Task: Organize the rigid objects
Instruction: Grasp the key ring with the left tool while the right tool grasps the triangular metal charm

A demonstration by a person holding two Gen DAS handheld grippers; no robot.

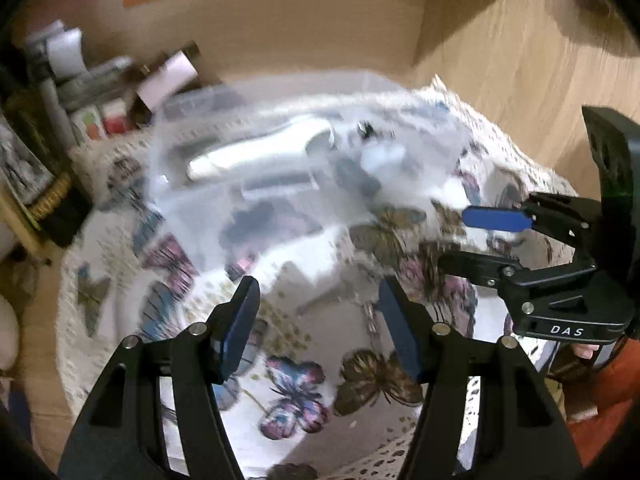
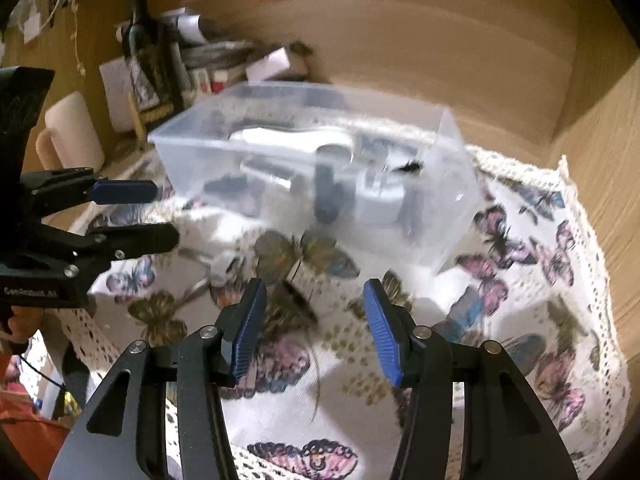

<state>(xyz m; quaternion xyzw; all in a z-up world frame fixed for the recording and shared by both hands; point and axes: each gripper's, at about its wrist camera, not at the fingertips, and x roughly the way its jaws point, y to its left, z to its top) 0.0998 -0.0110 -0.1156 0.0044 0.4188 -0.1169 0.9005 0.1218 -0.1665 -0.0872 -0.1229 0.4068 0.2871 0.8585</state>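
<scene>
A clear plastic box (image 2: pixel 448 136) stands on a butterfly-print cloth (image 2: pixel 520 320) and holds several items, among them a white handled tool (image 2: pixel 288 136) and dark pieces. It also shows blurred in the left wrist view (image 1: pixel 280 152). My right gripper (image 2: pixel 316 320) is open and empty, just in front of the box. My left gripper (image 1: pixel 316 320) is open and empty over the cloth, short of the box. Each gripper shows in the other's view, the left gripper (image 2: pixel 136 216) and the right gripper (image 1: pixel 468 240), both open.
Against the back wall on the left stand a dark bottle (image 2: pixel 140 32), a pale mug (image 2: pixel 72 128), small boxes (image 2: pixel 272 64) and papers. Wooden walls (image 2: pixel 592 152) close in the back and right. The cloth has a lace edge (image 2: pixel 600 264).
</scene>
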